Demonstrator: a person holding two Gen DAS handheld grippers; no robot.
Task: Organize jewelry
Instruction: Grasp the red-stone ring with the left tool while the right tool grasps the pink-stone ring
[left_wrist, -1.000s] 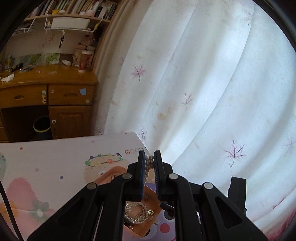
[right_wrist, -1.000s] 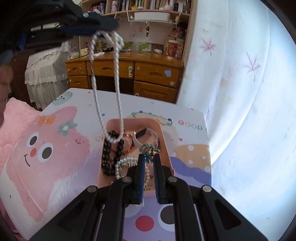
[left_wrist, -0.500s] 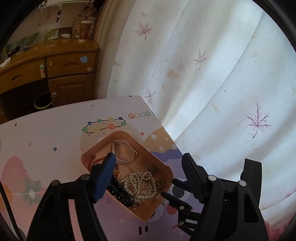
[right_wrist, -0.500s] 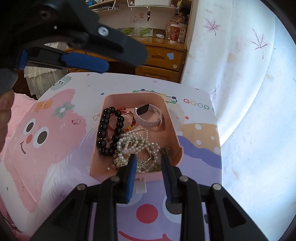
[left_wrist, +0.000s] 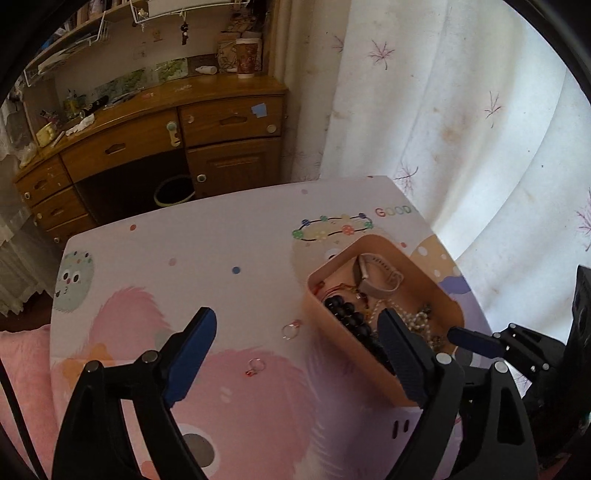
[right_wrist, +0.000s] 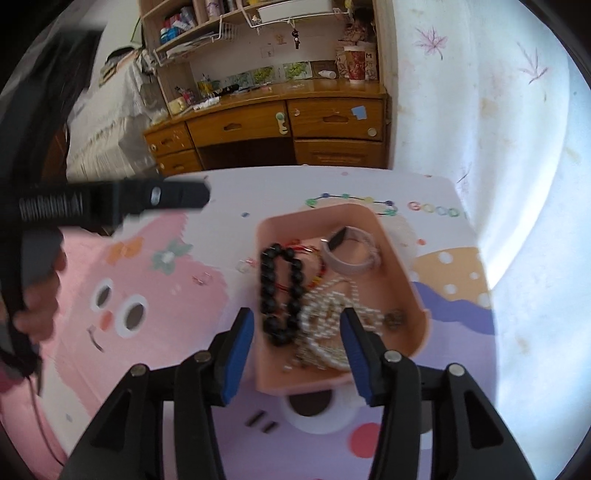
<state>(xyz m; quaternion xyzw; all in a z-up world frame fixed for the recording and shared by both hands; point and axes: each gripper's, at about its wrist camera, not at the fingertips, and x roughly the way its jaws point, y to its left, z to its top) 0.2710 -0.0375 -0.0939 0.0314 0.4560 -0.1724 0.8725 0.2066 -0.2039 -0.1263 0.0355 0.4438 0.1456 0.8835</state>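
A pink tray on the cartoon-print table holds a black bead bracelet, a pearl necklace and a pale watch. It also shows in the left wrist view. Two small rings lie on the table left of the tray. My left gripper is open and empty above the rings. My right gripper is open and empty over the tray's near end. The left gripper's body shows at the left of the right wrist view.
A wooden desk with drawers and shelves stands behind the table. A white leaf-print curtain hangs close to the table's right edge. A pink cushion lies at the left.
My left gripper opened and dropped the pearl necklace into the tray, then swung left over the rings. My right gripper opened wider.
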